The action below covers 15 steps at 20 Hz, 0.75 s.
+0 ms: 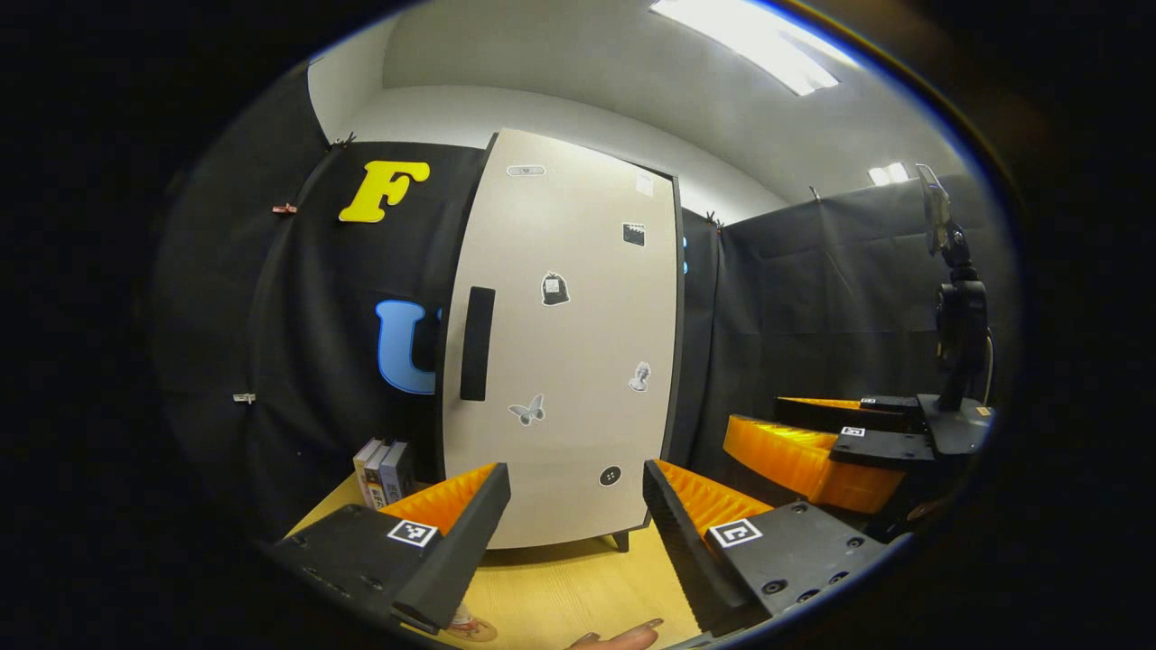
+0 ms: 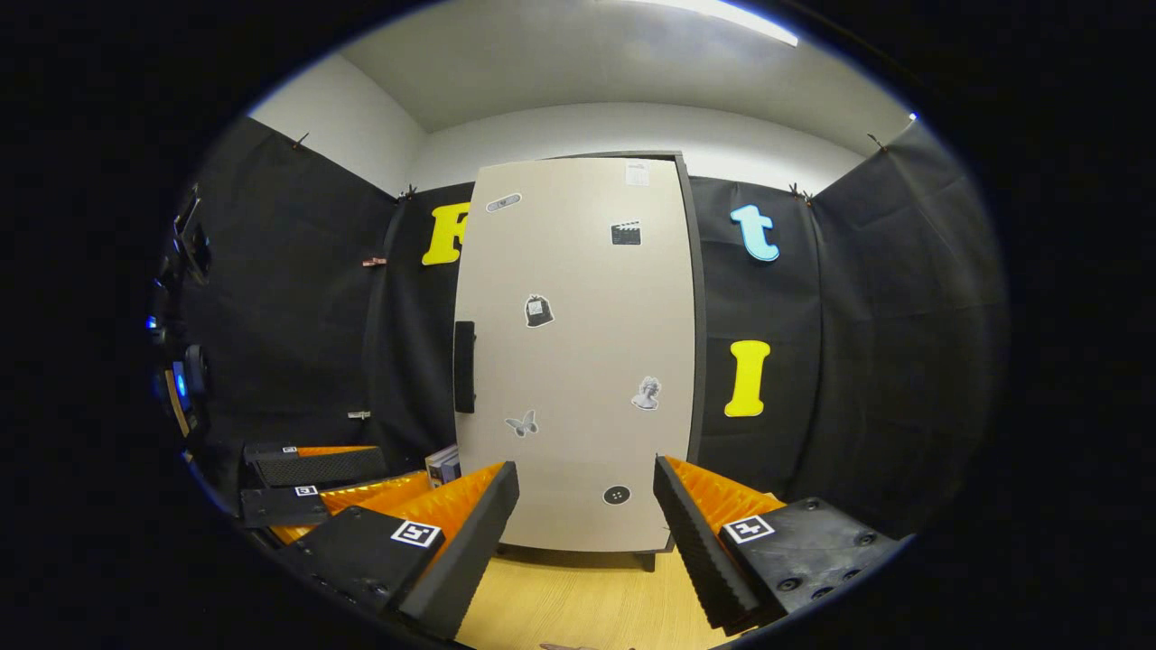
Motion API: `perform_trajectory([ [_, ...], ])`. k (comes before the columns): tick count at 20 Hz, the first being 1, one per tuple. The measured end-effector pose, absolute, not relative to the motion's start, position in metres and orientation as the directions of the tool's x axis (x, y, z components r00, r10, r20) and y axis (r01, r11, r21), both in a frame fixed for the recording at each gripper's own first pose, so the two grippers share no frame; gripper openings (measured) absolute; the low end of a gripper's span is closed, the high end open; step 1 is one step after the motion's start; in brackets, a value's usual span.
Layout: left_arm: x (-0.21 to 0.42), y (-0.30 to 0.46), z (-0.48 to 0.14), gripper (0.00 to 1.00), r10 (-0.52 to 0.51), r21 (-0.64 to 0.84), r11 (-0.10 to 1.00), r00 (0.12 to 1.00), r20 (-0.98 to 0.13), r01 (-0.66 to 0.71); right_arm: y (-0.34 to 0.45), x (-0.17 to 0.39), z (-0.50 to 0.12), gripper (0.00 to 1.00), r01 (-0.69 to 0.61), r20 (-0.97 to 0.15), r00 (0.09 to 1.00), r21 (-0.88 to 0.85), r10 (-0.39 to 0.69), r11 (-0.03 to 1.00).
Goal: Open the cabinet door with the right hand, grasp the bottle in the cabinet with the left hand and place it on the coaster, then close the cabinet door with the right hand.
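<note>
A tall cabinet stands on the wooden table with its beige door [image 1: 569,361] closed, hiding the inside. Several stickers dot the door. A black vertical handle [image 1: 477,343] sits at the door's left edge. My left gripper [image 1: 575,477] is open and empty, a short way in front of the door's lower part. My right gripper [image 2: 585,471] is also open and empty, facing the same door [image 2: 578,361] and handle [image 2: 464,366] from a little farther back. A small round patterned piece, perhaps the coaster [image 1: 471,626], peeks out on the table under my left finger.
A few books [image 1: 383,469] stand left of the cabinet. The right gripper [image 1: 813,447] shows off to the right, beside a black stand [image 1: 957,343]. The left gripper [image 2: 312,483] shows low at the left. A fingertip [image 1: 623,637] rests on the table [image 1: 560,587].
</note>
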State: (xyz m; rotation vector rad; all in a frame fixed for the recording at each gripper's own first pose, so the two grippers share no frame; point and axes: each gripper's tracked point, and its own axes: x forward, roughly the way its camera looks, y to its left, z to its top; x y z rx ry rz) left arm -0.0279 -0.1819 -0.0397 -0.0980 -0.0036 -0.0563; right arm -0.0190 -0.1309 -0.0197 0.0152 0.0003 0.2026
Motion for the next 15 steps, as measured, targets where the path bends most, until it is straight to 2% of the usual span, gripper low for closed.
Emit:
perform_trajectory([
  [15,-0.03,-0.1868,-0.045,0.94,-0.089,-0.092,0.992,0.996,-0.003,0.089,-0.1302,-0.0213,-0.0202,0.97,-0.194,-0.01,0.981,-0.003,0.194,0.981],
])
